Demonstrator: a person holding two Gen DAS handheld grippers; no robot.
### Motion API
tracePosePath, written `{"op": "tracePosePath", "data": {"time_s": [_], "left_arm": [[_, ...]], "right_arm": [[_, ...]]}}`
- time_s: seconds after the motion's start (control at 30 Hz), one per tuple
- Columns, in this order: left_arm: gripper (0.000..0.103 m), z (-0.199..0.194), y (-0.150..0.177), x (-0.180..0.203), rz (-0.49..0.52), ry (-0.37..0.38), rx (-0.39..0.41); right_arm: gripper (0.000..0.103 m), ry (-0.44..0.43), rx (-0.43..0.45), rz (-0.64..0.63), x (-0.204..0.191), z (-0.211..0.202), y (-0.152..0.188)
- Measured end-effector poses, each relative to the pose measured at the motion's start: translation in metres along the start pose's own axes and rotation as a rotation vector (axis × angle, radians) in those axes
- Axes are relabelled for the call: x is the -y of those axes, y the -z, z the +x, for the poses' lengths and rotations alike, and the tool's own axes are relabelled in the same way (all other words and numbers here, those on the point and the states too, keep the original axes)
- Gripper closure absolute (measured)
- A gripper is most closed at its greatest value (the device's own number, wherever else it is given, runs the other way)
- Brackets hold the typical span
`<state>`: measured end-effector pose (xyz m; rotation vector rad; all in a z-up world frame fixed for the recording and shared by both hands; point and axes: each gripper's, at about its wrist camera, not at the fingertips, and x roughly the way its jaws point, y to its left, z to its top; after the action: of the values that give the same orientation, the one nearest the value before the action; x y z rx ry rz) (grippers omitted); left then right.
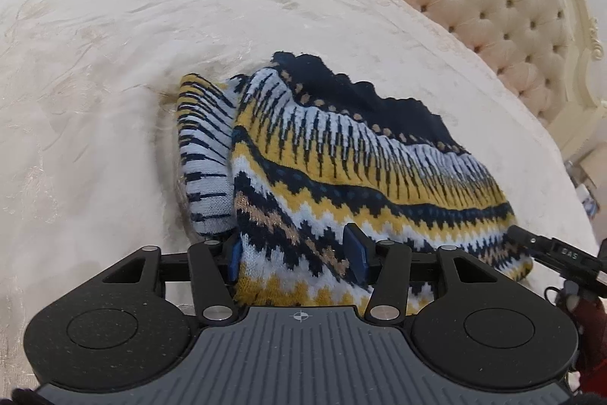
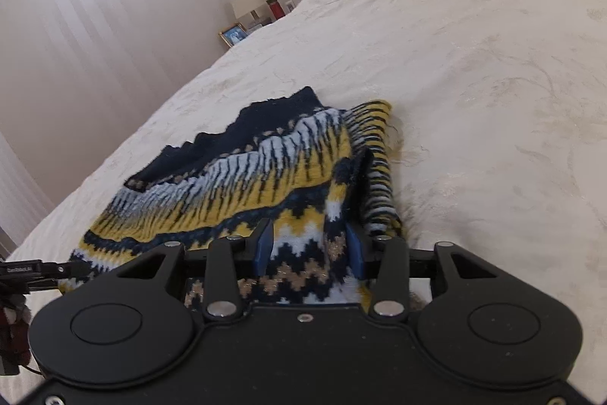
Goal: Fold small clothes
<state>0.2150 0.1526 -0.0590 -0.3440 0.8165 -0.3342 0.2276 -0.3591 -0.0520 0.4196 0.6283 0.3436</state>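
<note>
The left gripper sits low at the near edge of a knitted sweater, and its two blue pads stand partway apart with a bunch of the knit between them. They look like they press on the wool, so it seems to hold that edge. The sweater spreads out in front of this gripper on the white bedspread, and one striped sleeve lies folded along its left side. Far ahead and to the right is the puffy headboard. Off to the right, the other tool's tip touches the same near edge. In the right wrist view, the right gripper is also at the near edge, with its blue pads partway apart and a thick hump of the sweater squeezed between them. The sleeve runs just ahead and to the right of it. The bedspread stretches away in front. The sweater looks soft, floppy and light, a bit fuzzy so it should not slip. It will sag in the middle, so it is best to hold it at the two near corners of the hem.
</note>
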Motion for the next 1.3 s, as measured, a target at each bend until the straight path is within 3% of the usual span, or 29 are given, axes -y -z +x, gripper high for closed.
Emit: {"op": "tracePosePath", "data": {"time_s": [0.07, 0.1, 0.2, 0.4, 0.53, 0.73, 0.77, 0.87, 0.93, 1.0, 1.07, 1.13, 1.23, 1.3], "left_arm": [[0.066, 0.000, 0.000, -0.003, -0.022, 0.012, 0.001], [0.066, 0.000, 0.000, -0.005, -0.037, 0.017, 0.002], [0.066, 0.001, 0.000, -0.008, -0.069, 0.027, 0.002], [0.066, 0.004, 0.002, -0.008, -0.070, 0.032, -0.012], [0.066, 0.006, 0.002, -0.010, -0.079, 0.035, -0.018], [0.066, 0.008, 0.002, -0.010, -0.084, 0.043, -0.018], [0.066, 0.008, 0.002, -0.010, -0.085, 0.043, -0.018], [0.066, 0.009, 0.001, -0.011, -0.088, 0.050, -0.014], [0.066, 0.008, 0.001, -0.010, -0.079, 0.059, -0.008], [0.068, 0.008, 0.001, -0.009, -0.064, 0.065, -0.006], [0.091, 0.005, 0.001, -0.009, -0.046, 0.070, 0.019], [0.092, -0.001, 0.000, -0.010, -0.054, 0.072, 0.028], [0.093, -0.018, -0.004, -0.013, -0.077, 0.106, 0.043], [0.098, -0.031, -0.006, -0.014, -0.073, 0.105, 0.056]], "right_arm": [[0.056, 0.050, 0.036, -0.030, -0.003, -0.004, -0.001], [0.050, 0.076, 0.068, -0.056, -0.006, -0.006, -0.002], [0.021, 0.111, 0.128, -0.143, -0.013, -0.008, -0.004], [0.022, 0.004, 0.118, -0.177, -0.020, 0.009, -0.005], [0.023, -0.031, 0.089, -0.130, -0.018, 0.014, 0.000], [0.024, -0.007, 0.082, -0.081, -0.008, 0.011, -0.005], [0.026, -0.022, 0.074, -0.063, -0.006, 0.011, -0.005], [0.044, -0.076, 0.042, -0.030, -0.005, 0.011, -0.005], [0.071, -0.073, 0.031, -0.037, -0.007, 0.012, -0.004], [0.085, -0.047, 0.014, -0.044, -0.007, 0.014, -0.003], [0.089, -0.053, 0.007, -0.023, -0.002, 0.014, -0.002], [0.092, -0.110, 0.006, 0.036, 0.004, 0.008, -0.005], [0.093, -0.221, 0.074, 0.157, 0.015, -0.015, -0.014], [0.093, -0.242, 0.104, 0.206, 0.023, -0.029, -0.018]]}}
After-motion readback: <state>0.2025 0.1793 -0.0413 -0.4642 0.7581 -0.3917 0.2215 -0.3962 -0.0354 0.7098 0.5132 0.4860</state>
